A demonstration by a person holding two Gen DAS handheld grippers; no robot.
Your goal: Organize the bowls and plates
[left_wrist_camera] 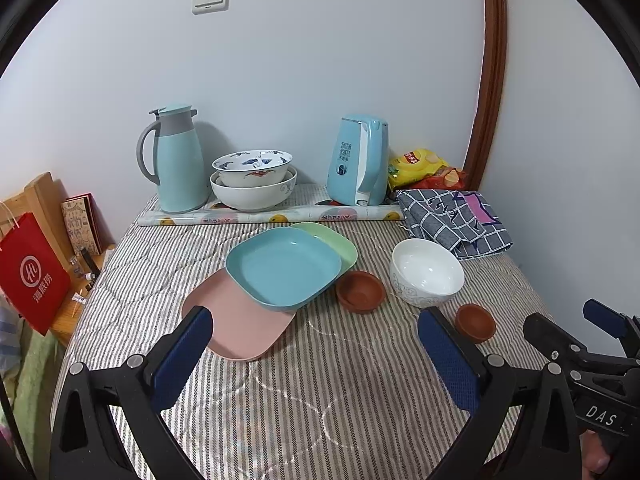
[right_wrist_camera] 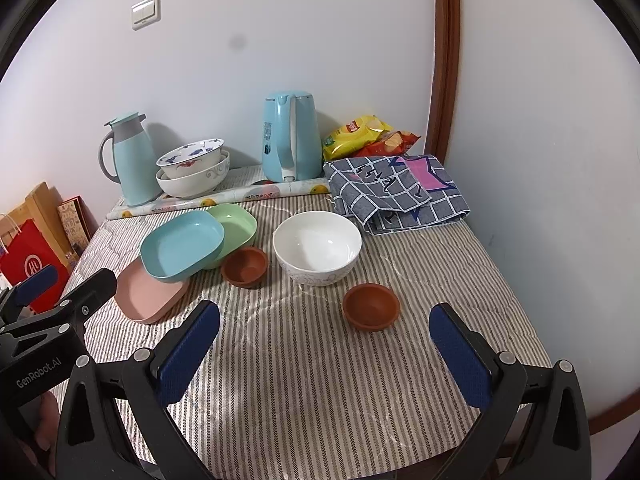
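On the striped table a blue plate (left_wrist_camera: pixel 284 266) (right_wrist_camera: pixel 182 246) lies across a pink plate (left_wrist_camera: pixel 246 326) (right_wrist_camera: pixel 150 294) and a green plate (left_wrist_camera: pixel 340 244) (right_wrist_camera: pixel 236 226). A white bowl (left_wrist_camera: pixel 426 272) (right_wrist_camera: pixel 316 248) stands to their right. One small brown bowl (left_wrist_camera: pixel 360 291) (right_wrist_camera: pixel 244 266) sits between plates and white bowl, another (left_wrist_camera: pixel 475 320) (right_wrist_camera: pixel 371 306) nearer the front. My left gripper (left_wrist_camera: pixel 316 354) is open and empty, just short of the pink plate. My right gripper (right_wrist_camera: pixel 326 354) is open and empty, just short of the nearer brown bowl.
At the back stand a teal jug (left_wrist_camera: pixel 178 160), two stacked patterned bowls (left_wrist_camera: pixel 254 182) (right_wrist_camera: pixel 194 170), a blue kettle (left_wrist_camera: pixel 358 160) (right_wrist_camera: pixel 290 138), snack bags (left_wrist_camera: pixel 424 168) and a folded checked cloth (left_wrist_camera: pixel 452 216) (right_wrist_camera: pixel 396 192). A red bag (left_wrist_camera: pixel 32 272) stands left of the table.
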